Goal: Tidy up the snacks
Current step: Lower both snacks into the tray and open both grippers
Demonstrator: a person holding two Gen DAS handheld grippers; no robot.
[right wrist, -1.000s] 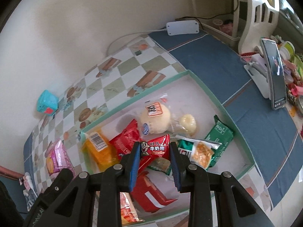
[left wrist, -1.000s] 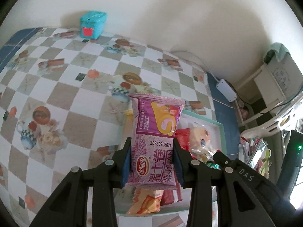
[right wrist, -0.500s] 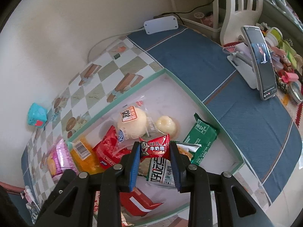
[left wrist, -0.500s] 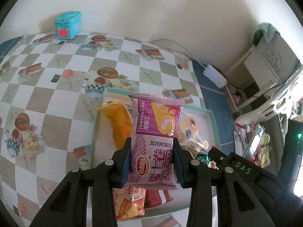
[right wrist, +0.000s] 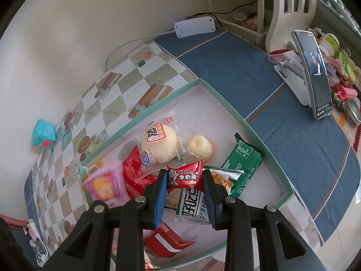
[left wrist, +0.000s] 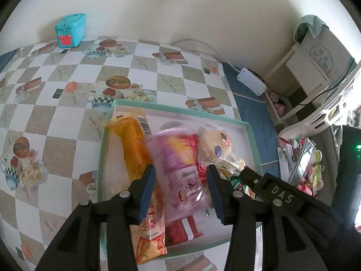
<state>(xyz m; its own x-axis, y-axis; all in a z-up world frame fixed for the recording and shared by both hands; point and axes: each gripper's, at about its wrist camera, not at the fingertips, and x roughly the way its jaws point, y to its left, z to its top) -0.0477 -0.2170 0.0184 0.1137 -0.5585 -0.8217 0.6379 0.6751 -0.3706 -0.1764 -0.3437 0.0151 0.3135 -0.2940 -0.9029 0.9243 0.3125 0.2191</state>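
Observation:
A teal-rimmed white tray (left wrist: 180, 113) (right wrist: 158, 110) holds several snack packs. My left gripper (left wrist: 180, 192) hangs over it with its jaws opening. The pink roll-cake packet (left wrist: 178, 169) (right wrist: 103, 185) lies blurred between the pads, loose and dropping onto the red packs below, beside an orange packet (left wrist: 133, 144). My right gripper (right wrist: 185, 180) is shut on a small red milk-candy packet (right wrist: 185, 177), held above the tray's middle. Under it lie a wrapped bun (right wrist: 158, 144), a pale jelly cup (right wrist: 199, 145) and a green packet (right wrist: 243, 160).
A teal toy box (left wrist: 70, 29) (right wrist: 44, 135) stands by the wall on the checked tablecloth. A white power adaptor (left wrist: 250, 81) (right wrist: 195, 26) lies on the blue cloth right of the tray. A phone on a stand (right wrist: 315, 72) and small clutter sit at the far right.
The left gripper's jaws have spread and the pink packet has slipped out of them, falling into the tray. The right gripper still grips the red candy, hardly moved.

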